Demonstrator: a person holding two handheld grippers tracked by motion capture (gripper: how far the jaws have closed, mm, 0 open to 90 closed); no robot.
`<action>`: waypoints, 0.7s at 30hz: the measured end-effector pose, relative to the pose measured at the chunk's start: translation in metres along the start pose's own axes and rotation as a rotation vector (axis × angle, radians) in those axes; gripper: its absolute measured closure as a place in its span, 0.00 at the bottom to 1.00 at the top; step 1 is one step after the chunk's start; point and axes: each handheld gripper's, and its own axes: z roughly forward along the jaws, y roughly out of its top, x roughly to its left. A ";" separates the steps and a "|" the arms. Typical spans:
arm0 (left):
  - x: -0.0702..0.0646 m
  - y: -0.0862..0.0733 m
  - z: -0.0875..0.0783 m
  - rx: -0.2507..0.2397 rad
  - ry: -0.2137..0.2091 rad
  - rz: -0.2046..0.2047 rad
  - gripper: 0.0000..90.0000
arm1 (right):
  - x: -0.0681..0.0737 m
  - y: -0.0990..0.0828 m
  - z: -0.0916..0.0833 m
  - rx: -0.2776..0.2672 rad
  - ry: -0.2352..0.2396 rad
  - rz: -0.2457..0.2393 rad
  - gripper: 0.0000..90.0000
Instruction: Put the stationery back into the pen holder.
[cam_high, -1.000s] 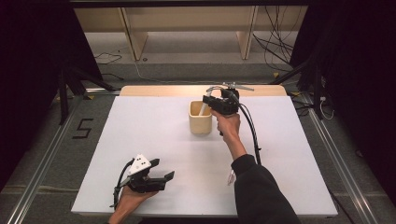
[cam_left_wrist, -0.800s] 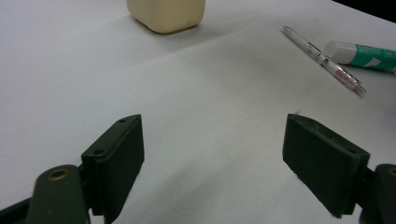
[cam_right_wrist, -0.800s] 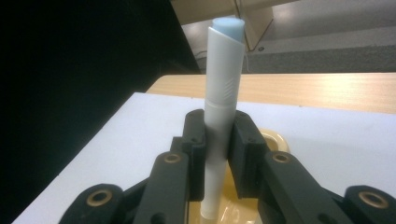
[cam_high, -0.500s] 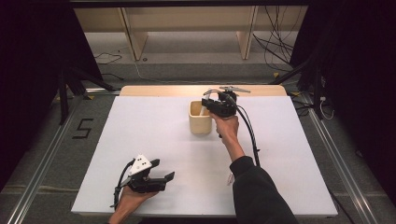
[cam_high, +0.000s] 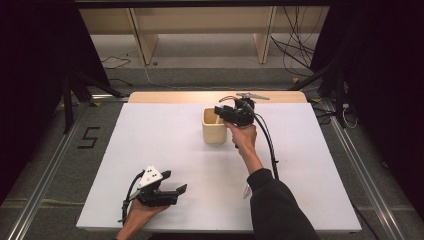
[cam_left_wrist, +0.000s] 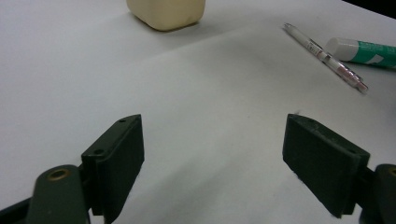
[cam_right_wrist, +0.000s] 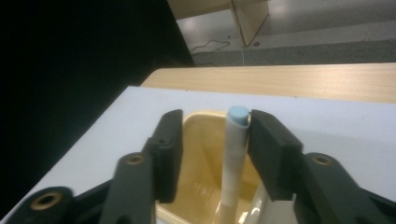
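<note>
A cream cup (cam_high: 214, 131) stands at the table's far middle. My right gripper (cam_high: 220, 111) hovers just over its rim, pointing left. In the right gripper view a white marker with a pale blue cap (cam_right_wrist: 236, 154) stands inside the cup (cam_right_wrist: 201, 154), between the jaws of my right gripper (cam_right_wrist: 215, 119). These jaws have just been opening; the marker leans by the right pad and is clear of the left one. Near the front edge my left gripper (cam_high: 175, 181) rests low, open and holding nothing (cam_left_wrist: 212, 126).
In the left gripper view a clear pen (cam_left_wrist: 327, 58) and a white-and-green tube (cam_left_wrist: 364, 49) lie on the white table (cam_left_wrist: 210, 84) to the right, and the cup (cam_left_wrist: 166, 11) stands ahead. A wooden strip (cam_high: 215, 96) borders the far edge. Cables (cam_high: 265, 145) trail from the right gripper.
The right gripper's jaws have parted above the cup, and the marker now stands loose in the cup. Both hands have kept their places.
</note>
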 end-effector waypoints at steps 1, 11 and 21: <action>0.000 0.000 0.000 0.000 0.000 0.001 0.23 | -0.001 0.001 -0.002 -0.007 0.004 0.005 0.58; 0.000 -0.001 0.001 0.010 0.002 0.000 0.23 | -0.008 0.000 -0.025 -0.026 0.008 -0.006 0.43; 0.001 -0.001 0.000 0.009 0.008 -0.001 0.23 | -0.020 -0.015 -0.062 -0.004 -0.004 -0.106 0.38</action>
